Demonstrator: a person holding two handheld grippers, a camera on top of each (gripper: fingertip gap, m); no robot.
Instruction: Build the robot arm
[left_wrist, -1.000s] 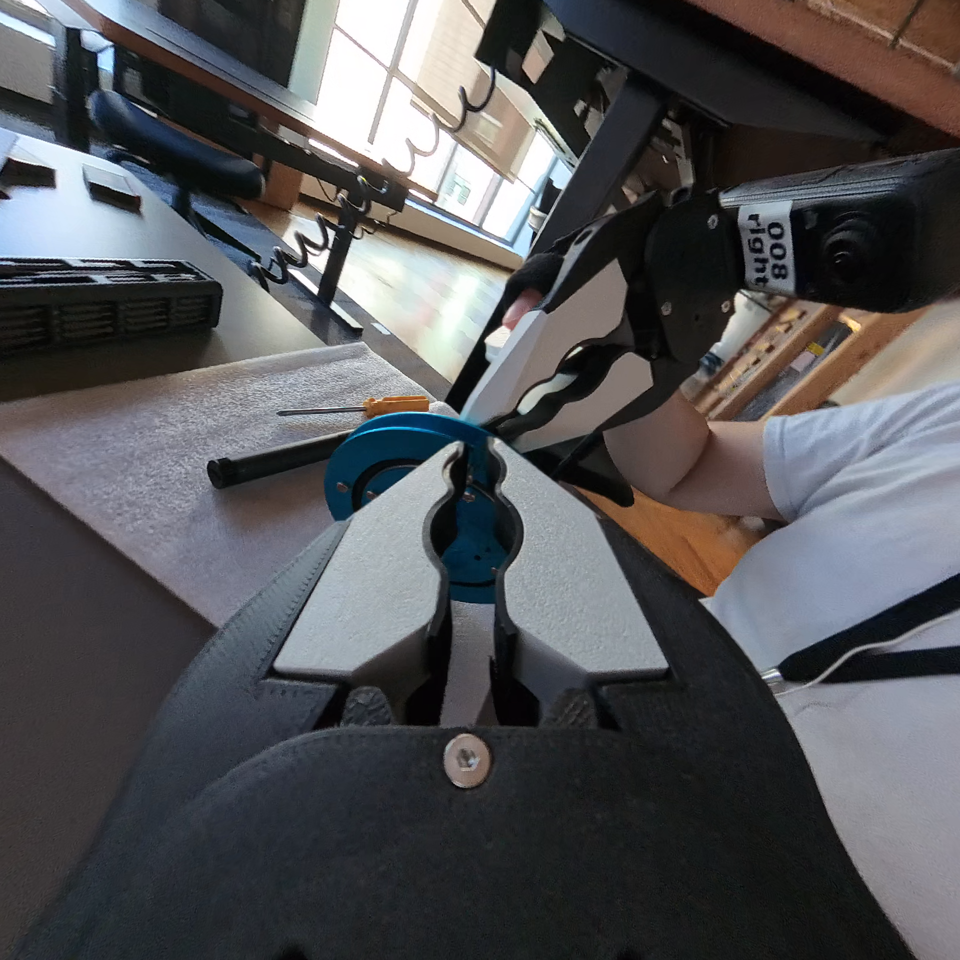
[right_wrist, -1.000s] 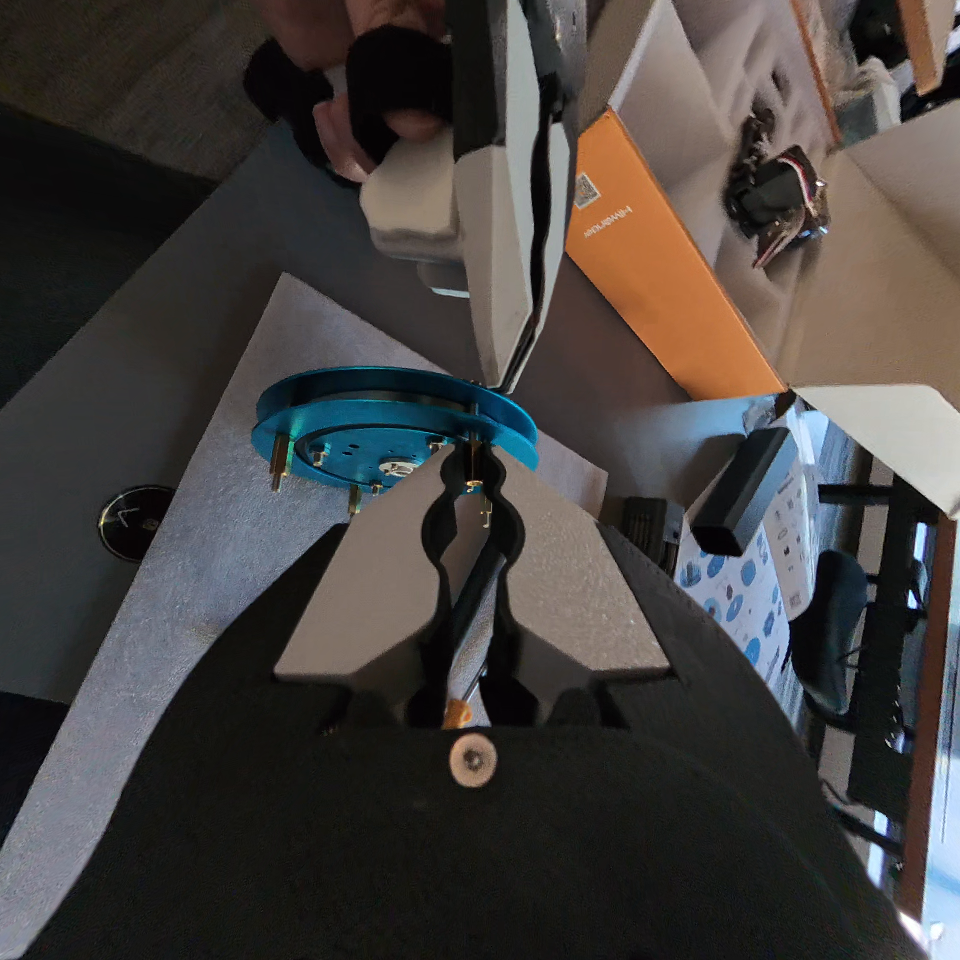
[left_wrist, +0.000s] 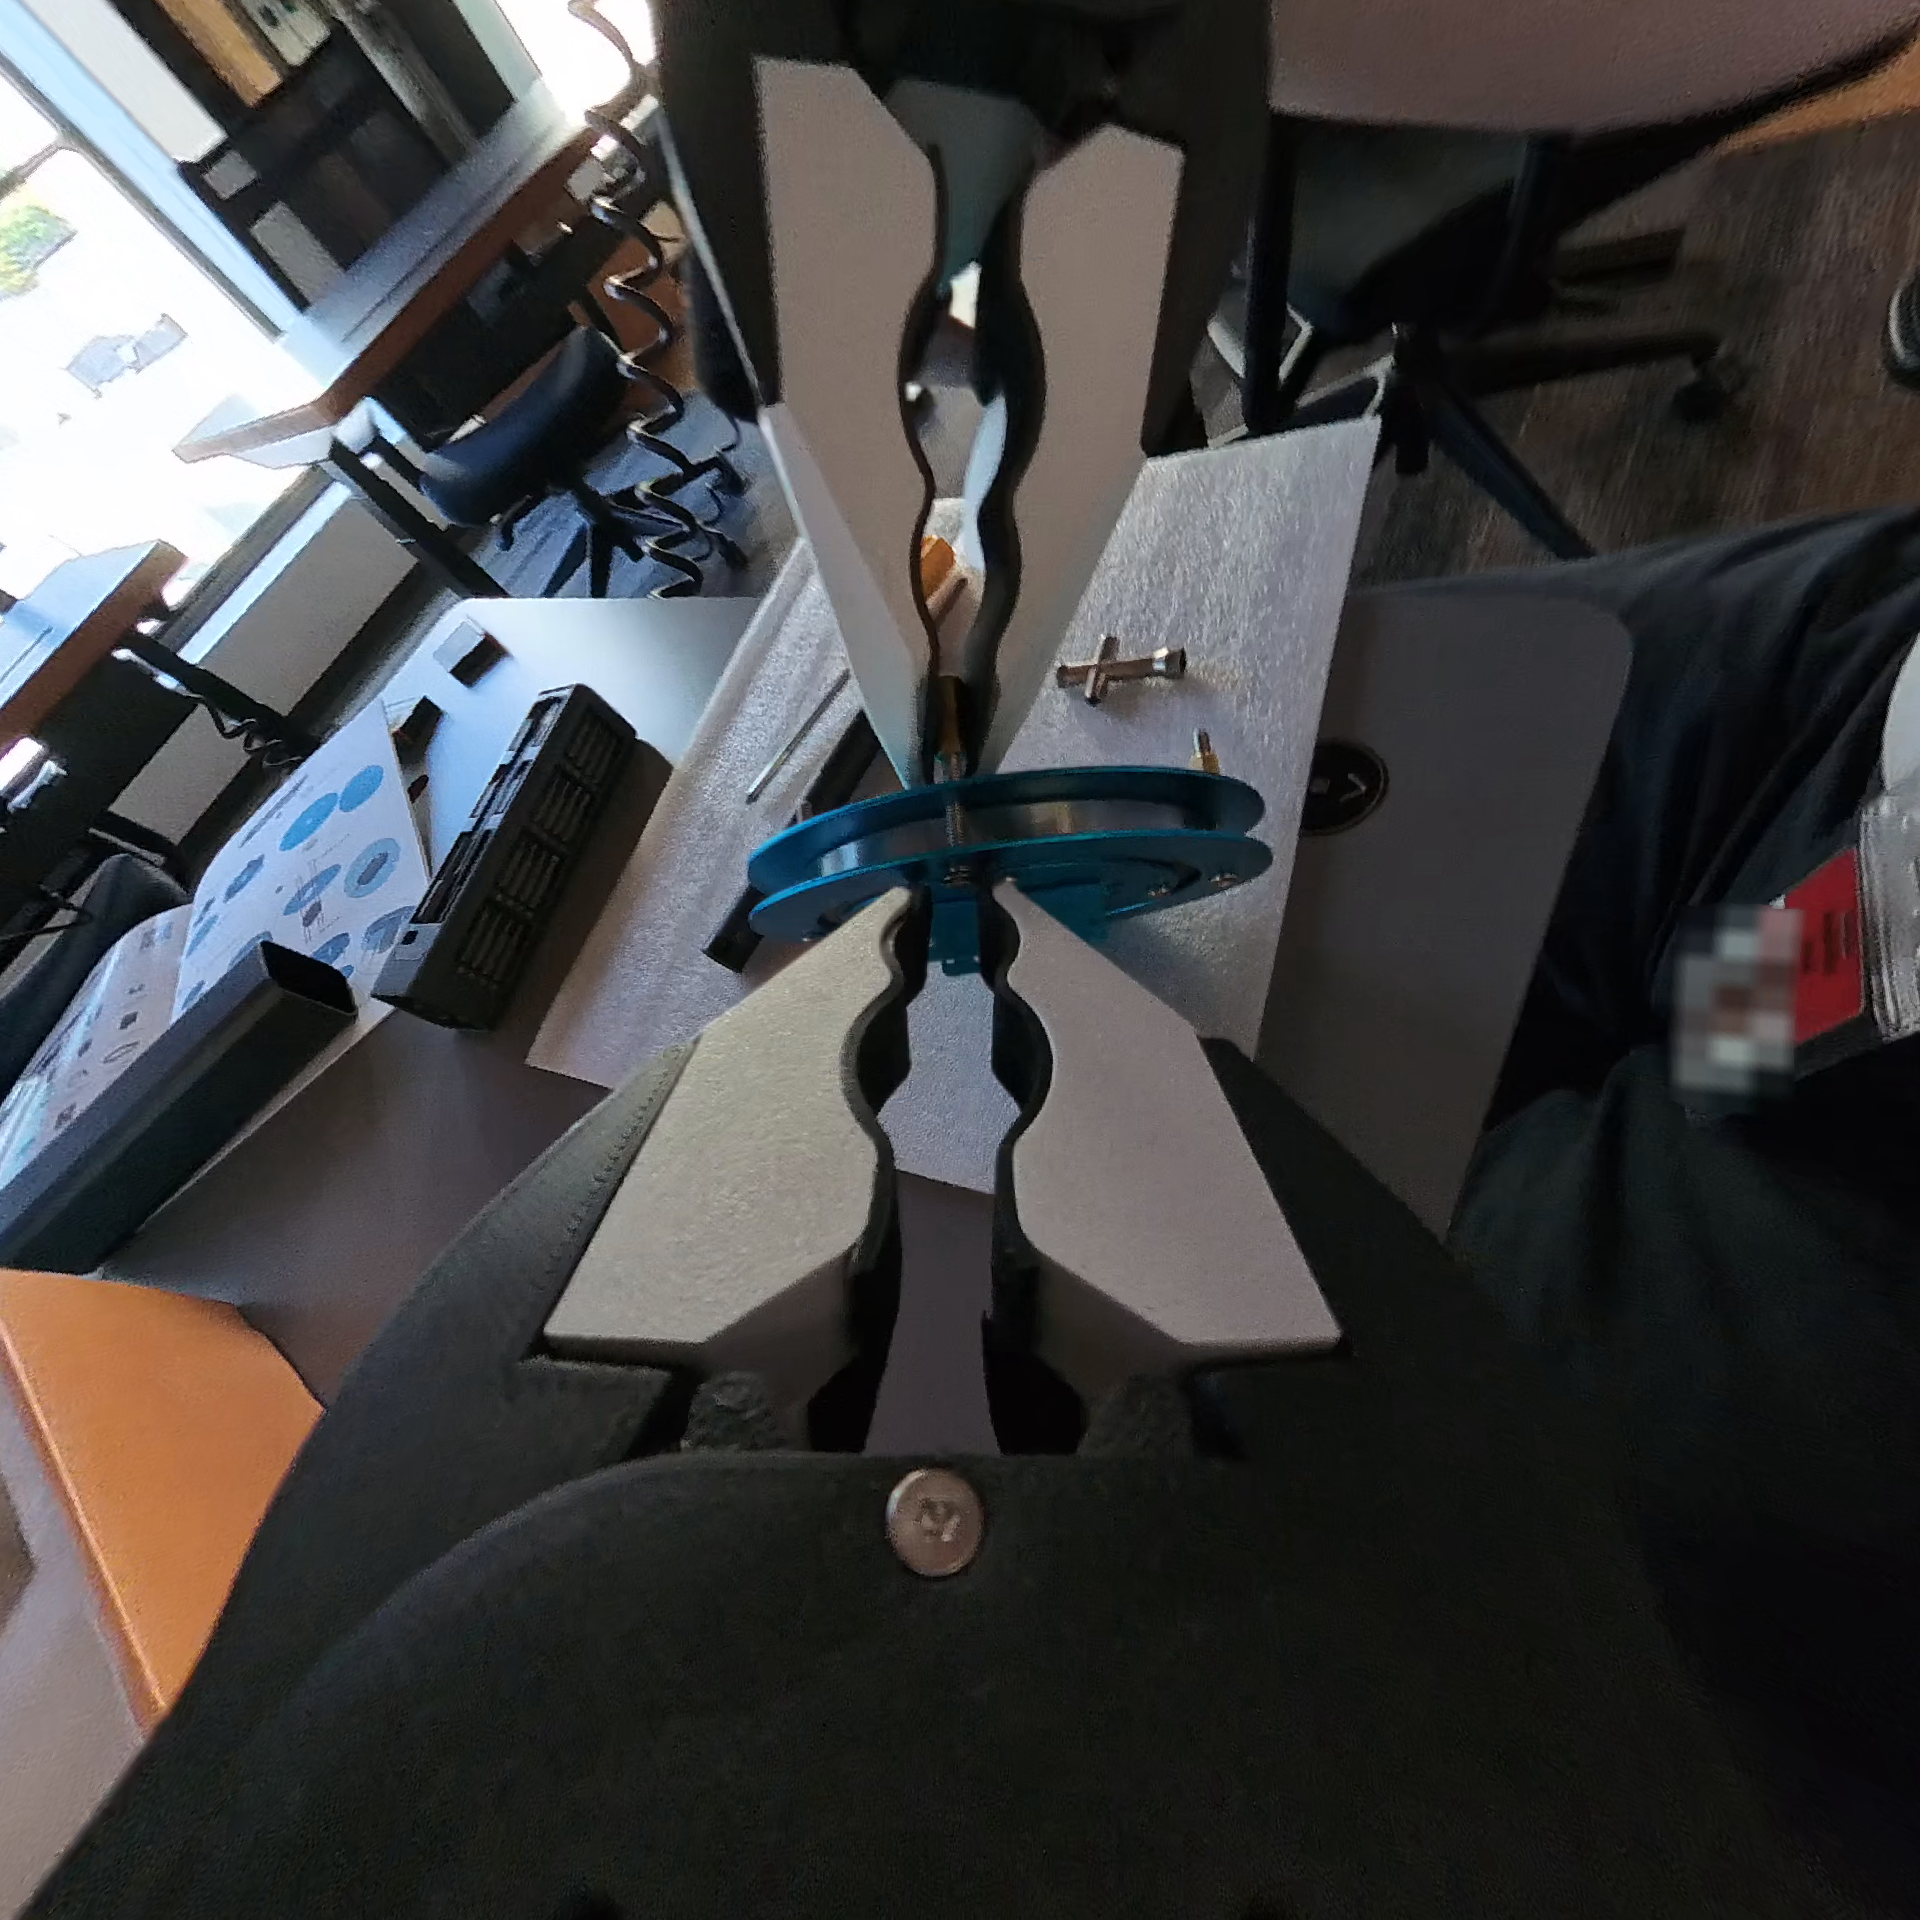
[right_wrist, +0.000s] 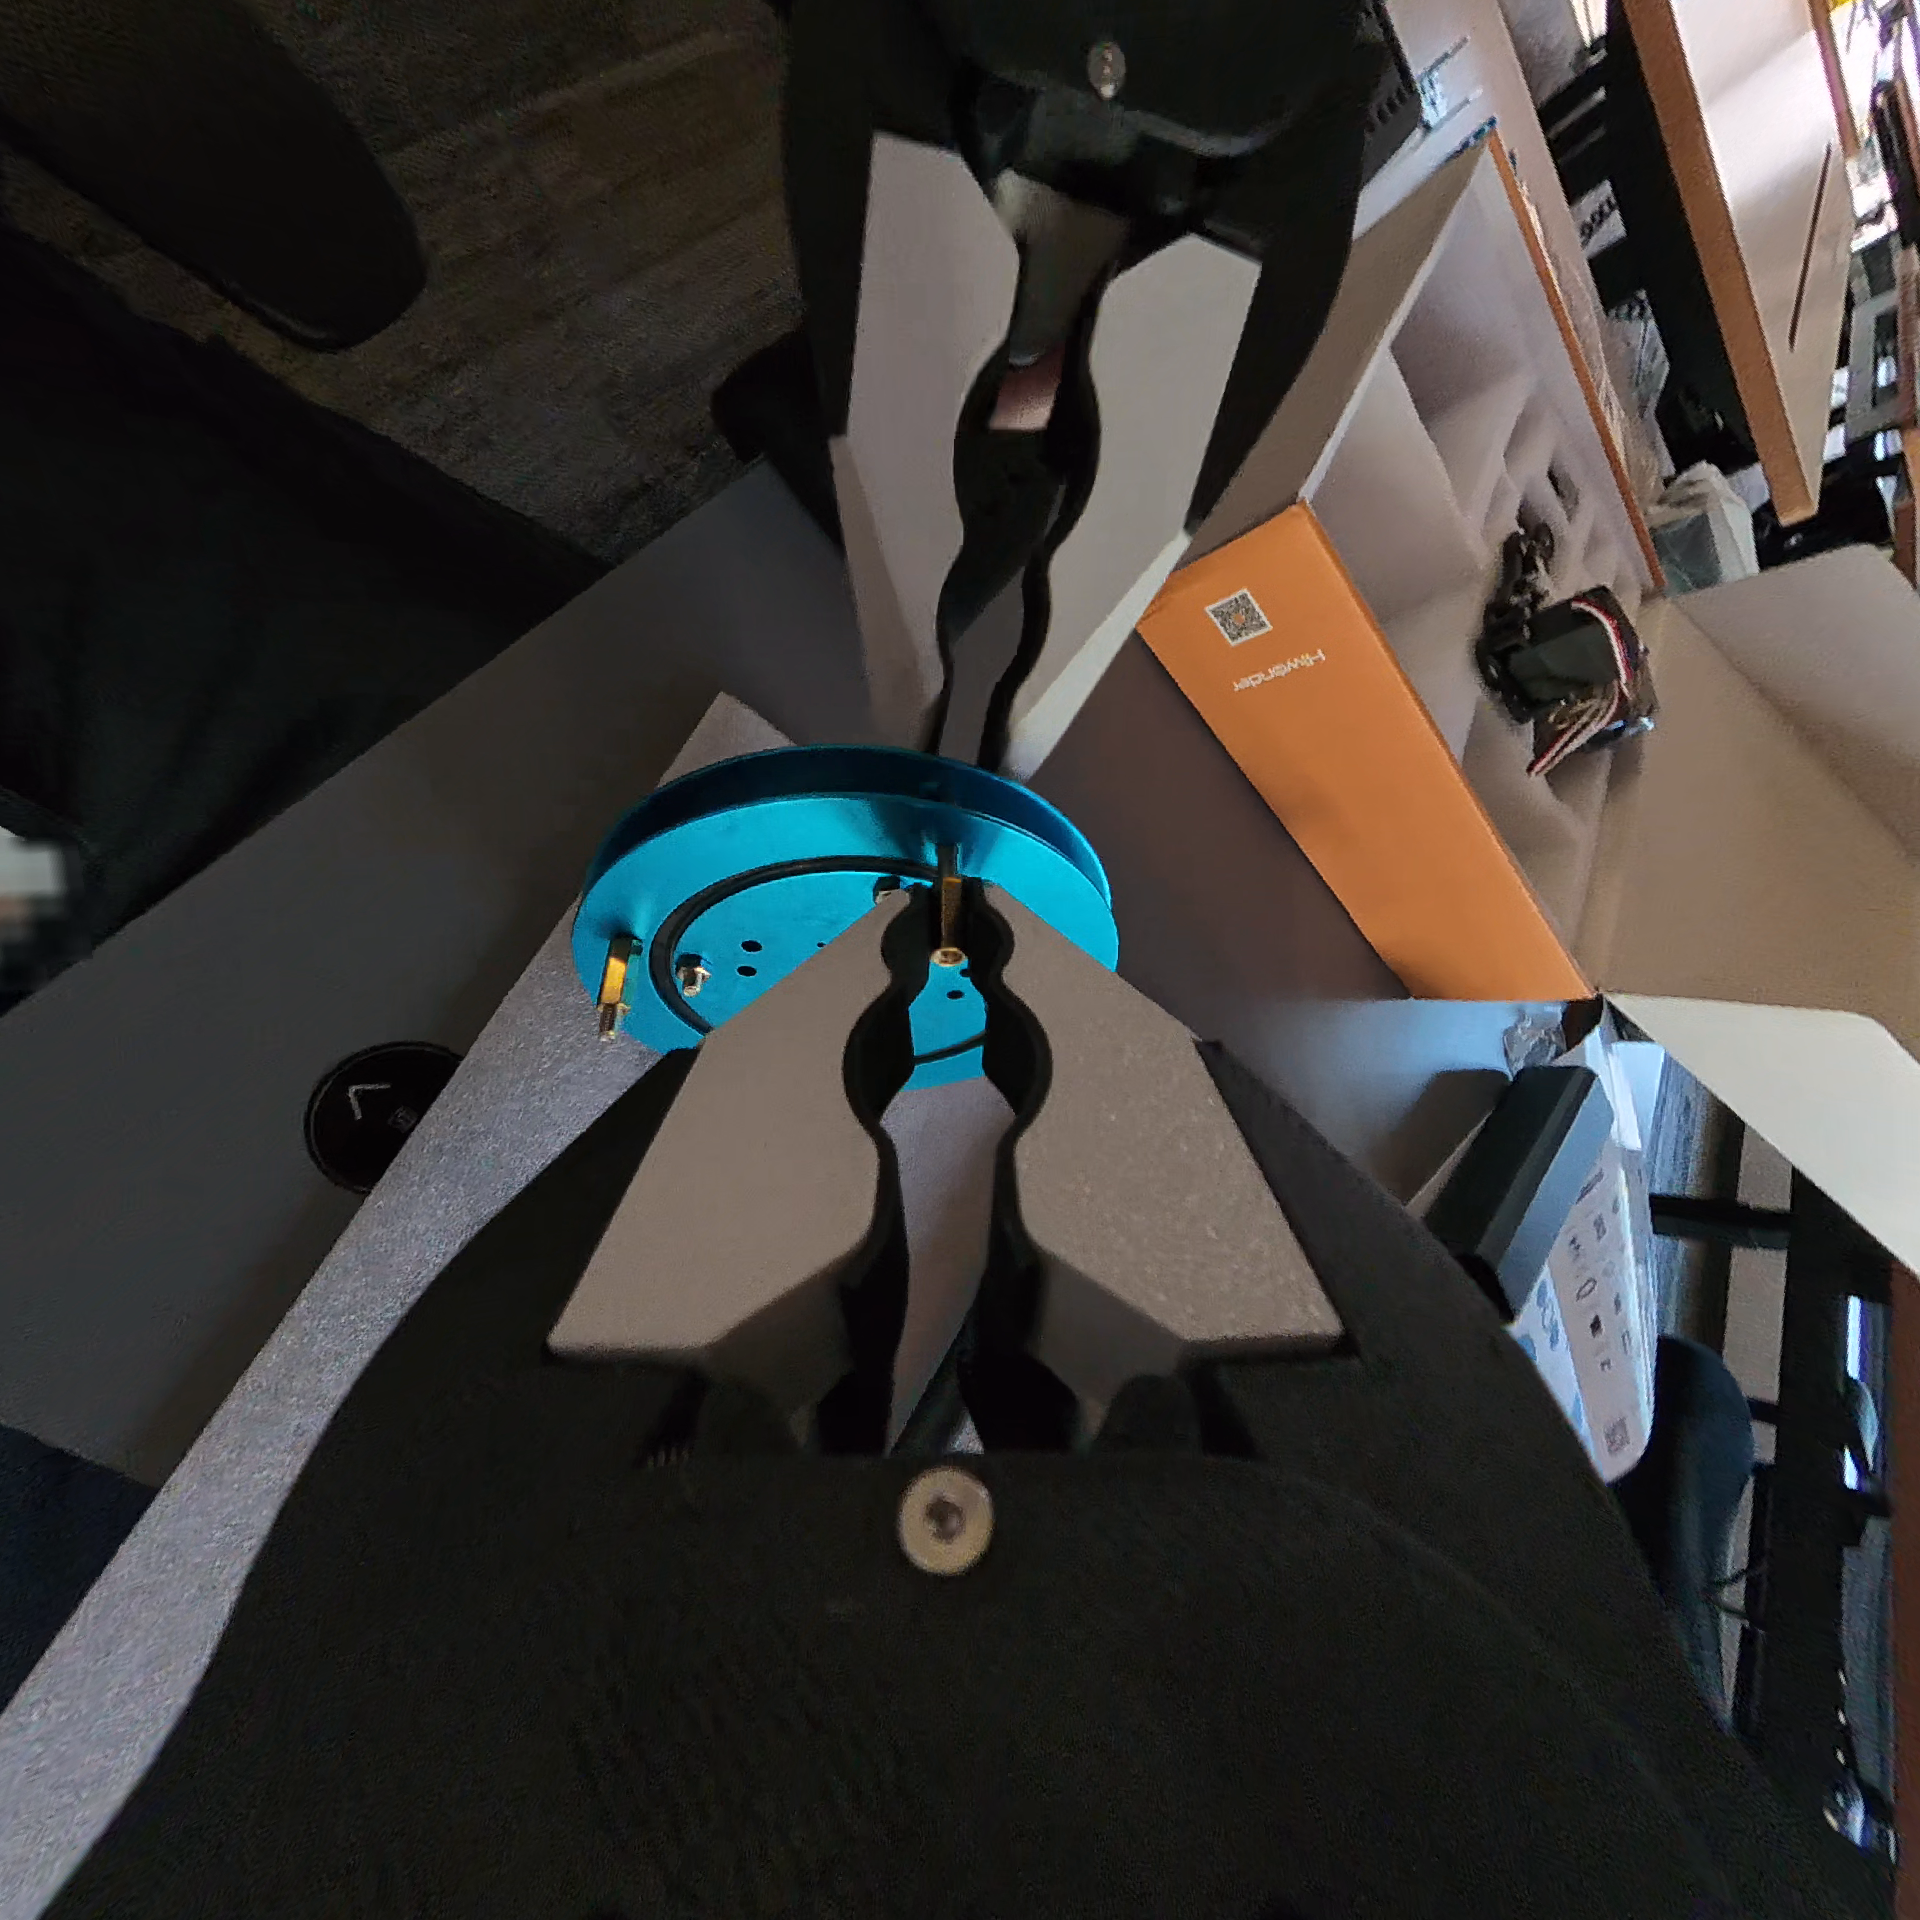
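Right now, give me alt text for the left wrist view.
The left gripper clamps the near edge of a blue two-layer disc above a white foam mat; the right gripper opposite pinches a brass standoff into it.

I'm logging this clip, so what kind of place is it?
Probably an office workspace used for hobby assembly: desks and an office chair by big windows, plus an open orange kit box on the table.

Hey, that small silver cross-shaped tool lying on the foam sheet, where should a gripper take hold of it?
Probably straight down from above: the cross-shaped tool lies flat on the foam sheet, nothing touching it. Pinch its thicker long arm beside the crossing, fingers straddling it.
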